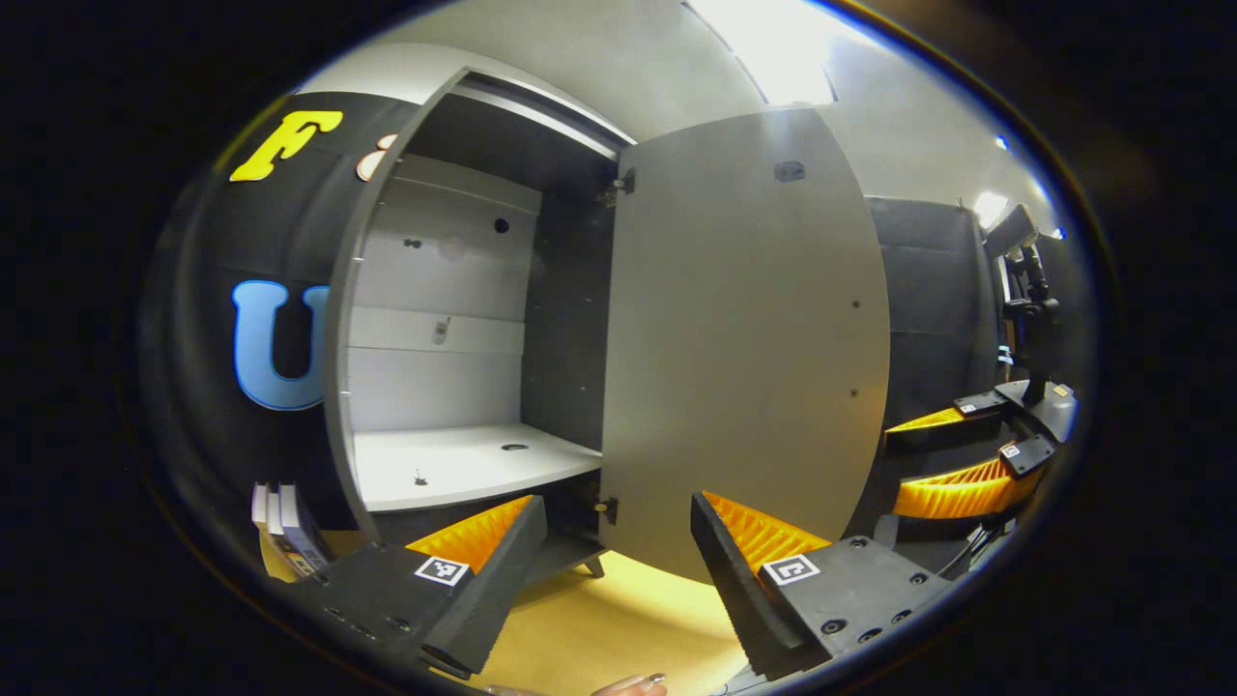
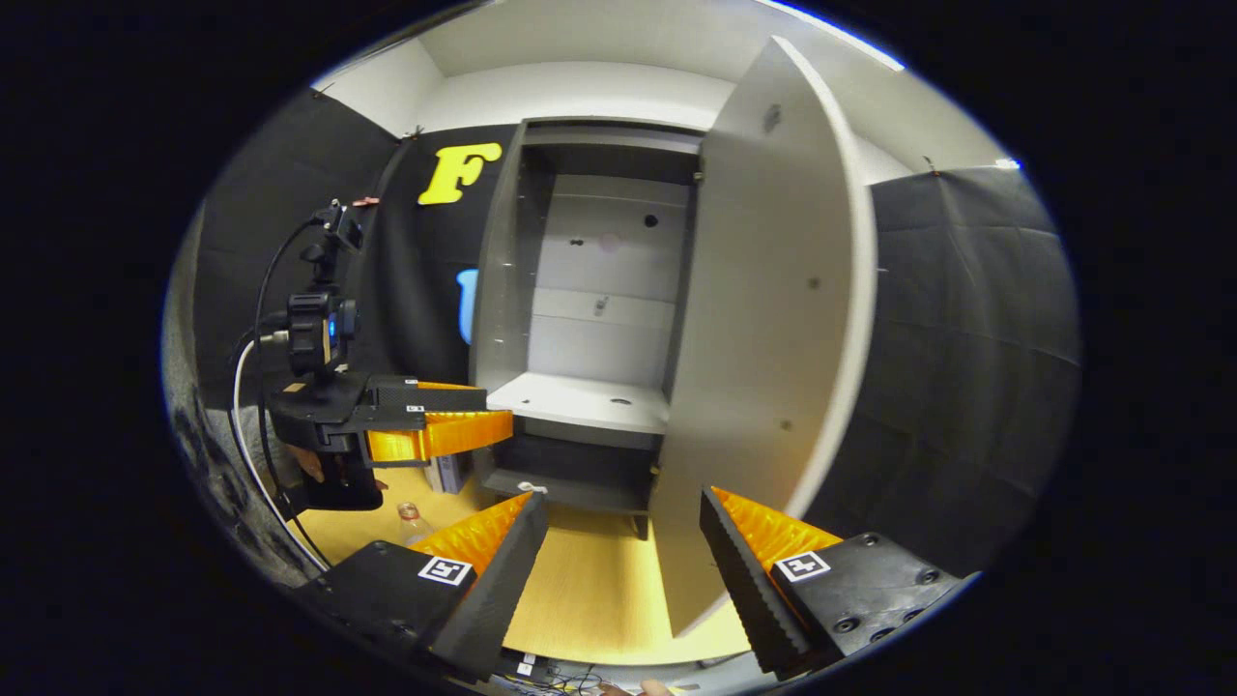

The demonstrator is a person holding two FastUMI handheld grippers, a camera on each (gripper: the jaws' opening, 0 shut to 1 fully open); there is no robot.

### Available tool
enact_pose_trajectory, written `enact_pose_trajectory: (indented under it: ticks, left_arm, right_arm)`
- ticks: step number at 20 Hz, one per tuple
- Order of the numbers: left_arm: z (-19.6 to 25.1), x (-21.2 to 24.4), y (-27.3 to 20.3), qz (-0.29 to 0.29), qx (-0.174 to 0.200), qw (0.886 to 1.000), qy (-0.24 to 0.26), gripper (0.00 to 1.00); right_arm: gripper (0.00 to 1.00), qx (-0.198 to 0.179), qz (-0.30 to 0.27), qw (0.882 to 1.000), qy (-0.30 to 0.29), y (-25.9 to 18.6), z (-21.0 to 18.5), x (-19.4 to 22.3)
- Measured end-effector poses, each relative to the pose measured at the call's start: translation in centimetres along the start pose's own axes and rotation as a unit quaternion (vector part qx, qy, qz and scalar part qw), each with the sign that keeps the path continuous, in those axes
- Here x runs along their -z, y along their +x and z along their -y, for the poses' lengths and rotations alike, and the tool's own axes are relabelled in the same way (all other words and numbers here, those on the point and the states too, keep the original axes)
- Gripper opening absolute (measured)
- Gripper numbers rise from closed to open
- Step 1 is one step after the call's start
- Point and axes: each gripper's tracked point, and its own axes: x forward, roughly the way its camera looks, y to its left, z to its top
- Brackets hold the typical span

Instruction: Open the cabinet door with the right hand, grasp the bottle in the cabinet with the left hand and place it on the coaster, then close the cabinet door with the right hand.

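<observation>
Grey cabinet door [image 1: 744, 338], white shelf [image 1: 464, 469], pale yellow wooden table [image 2: 599, 590].

Left tool [image 1: 618, 570] held level with its two fingers spread wide apart, gripping nothing. Right tool [image 2: 623, 570] likewise spread wide and empty, held off to the left tool's right side, both pointing forward.

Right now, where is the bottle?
In the right gripper view the bottle stands low on the left on the wooden table, just under the left gripper and left of the open cabinet.
</observation>
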Motion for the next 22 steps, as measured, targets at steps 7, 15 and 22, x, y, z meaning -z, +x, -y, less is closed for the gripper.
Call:
enact_pose_trajectory:
  ticks: [7,15,22]
  left_arm:
    - [2.4,-0.7,4.8,0.001,0.018,1.000,-0.009,0.95]
    - [2.5,-1.0,7.8,0.006,-0.041,0.999,-0.020,0.94]
    - [1.3,-0.5,7.6,-0.006,-0.081,0.997,-0.010,0.94]
  right_arm:
    - [0.97,0.108,0.056,0.991,0.057,-1.1,12.9,-2.6]
    - [0.98,0.009,0.055,0.997,0.053,3.5,14.8,-2.8]
    - [0.96,-0.070,0.038,0.993,0.085,4.1,12.7,-2.4]
